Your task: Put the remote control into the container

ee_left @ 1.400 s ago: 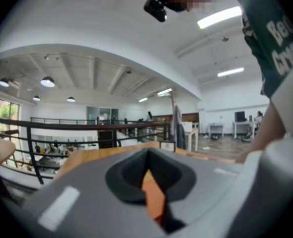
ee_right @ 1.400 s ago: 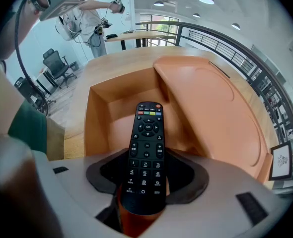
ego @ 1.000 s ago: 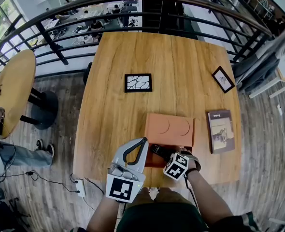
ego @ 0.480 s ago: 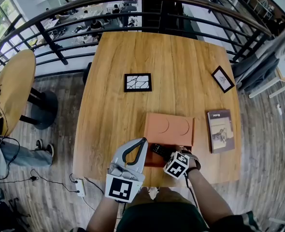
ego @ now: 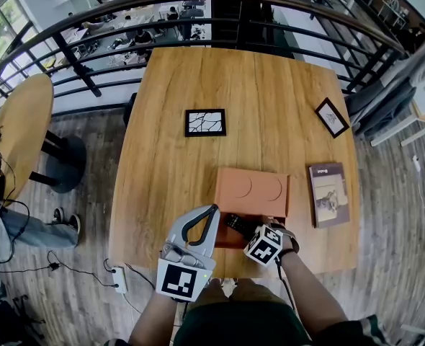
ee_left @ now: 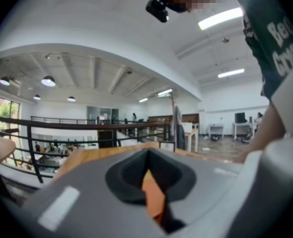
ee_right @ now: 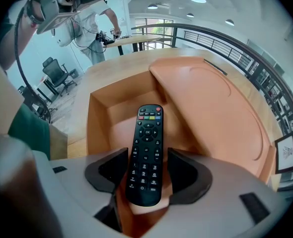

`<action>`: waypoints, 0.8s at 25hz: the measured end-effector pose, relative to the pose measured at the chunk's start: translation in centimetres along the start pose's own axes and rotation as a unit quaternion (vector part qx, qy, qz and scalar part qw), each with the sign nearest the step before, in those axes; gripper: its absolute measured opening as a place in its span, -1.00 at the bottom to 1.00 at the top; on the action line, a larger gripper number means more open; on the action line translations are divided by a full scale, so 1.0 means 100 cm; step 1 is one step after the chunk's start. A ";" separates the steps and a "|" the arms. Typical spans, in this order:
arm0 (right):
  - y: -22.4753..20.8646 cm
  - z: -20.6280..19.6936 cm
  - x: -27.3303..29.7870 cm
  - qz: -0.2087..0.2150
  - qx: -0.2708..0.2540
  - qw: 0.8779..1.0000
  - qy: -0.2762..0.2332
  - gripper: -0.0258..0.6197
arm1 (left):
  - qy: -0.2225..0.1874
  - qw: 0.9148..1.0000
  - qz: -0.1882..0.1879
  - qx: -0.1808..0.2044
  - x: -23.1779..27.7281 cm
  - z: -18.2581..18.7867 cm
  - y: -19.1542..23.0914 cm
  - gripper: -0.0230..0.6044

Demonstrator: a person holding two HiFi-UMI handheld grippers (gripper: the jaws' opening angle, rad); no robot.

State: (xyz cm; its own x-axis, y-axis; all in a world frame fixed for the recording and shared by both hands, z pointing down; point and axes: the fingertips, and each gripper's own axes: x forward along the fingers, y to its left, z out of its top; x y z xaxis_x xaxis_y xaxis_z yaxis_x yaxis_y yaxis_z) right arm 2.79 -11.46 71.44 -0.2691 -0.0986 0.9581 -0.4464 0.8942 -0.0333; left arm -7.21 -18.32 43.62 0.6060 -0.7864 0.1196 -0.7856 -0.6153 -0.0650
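Note:
A black remote control (ee_right: 146,152) lies lengthwise in the open part of the orange container (ee_right: 99,118), its coloured buttons pointing away from me. My right gripper (ee_right: 146,158) straddles the remote's near half. Its jaws are opening, and a thin gap shows between each pad and the remote. The container's lid (ee_right: 211,108) covers the far part. In the head view the remote (ego: 238,225) sits at the container's (ego: 252,189) near end, just ahead of the right gripper (ego: 247,231). My left gripper (ego: 212,210) hovers left of the container, shut with nothing in it; its fingertips (ee_left: 146,155) meet.
On the wooden table (ego: 169,171) are a framed picture (ego: 205,122), a smaller frame (ego: 333,117) and a book (ego: 330,195). A black railing (ego: 198,20) runs behind the table. A round table (ego: 18,135) stands at the left and a power strip (ego: 119,280) lies on the floor.
The right gripper and the remote have barely shifted over the container. The left gripper has stayed where it was.

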 end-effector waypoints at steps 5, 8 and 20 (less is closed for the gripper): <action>-0.001 0.002 -0.004 -0.002 0.002 1.000 -0.007 -0.16 | -0.001 1.000 -0.001 0.003 -0.001 0.002 -0.002 -0.92; -0.001 0.003 -0.007 -0.002 0.007 1.000 -0.013 -0.16 | -0.003 1.000 -0.002 0.005 -0.002 0.004 -0.004 -0.92; 0.002 0.025 -0.042 -0.016 0.024 0.995 -0.092 -0.16 | -0.005 1.000 -0.011 0.006 -0.007 0.007 -0.015 -0.92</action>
State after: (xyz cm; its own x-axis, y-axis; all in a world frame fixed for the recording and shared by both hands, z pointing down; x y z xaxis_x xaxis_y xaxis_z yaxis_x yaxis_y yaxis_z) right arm 1.72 -11.97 66.66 -0.4039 -0.2097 0.8904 -0.4972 0.8674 -0.0212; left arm -6.42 -16.87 42.98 0.6241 -0.7734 0.1114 -0.7707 -0.6328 -0.0748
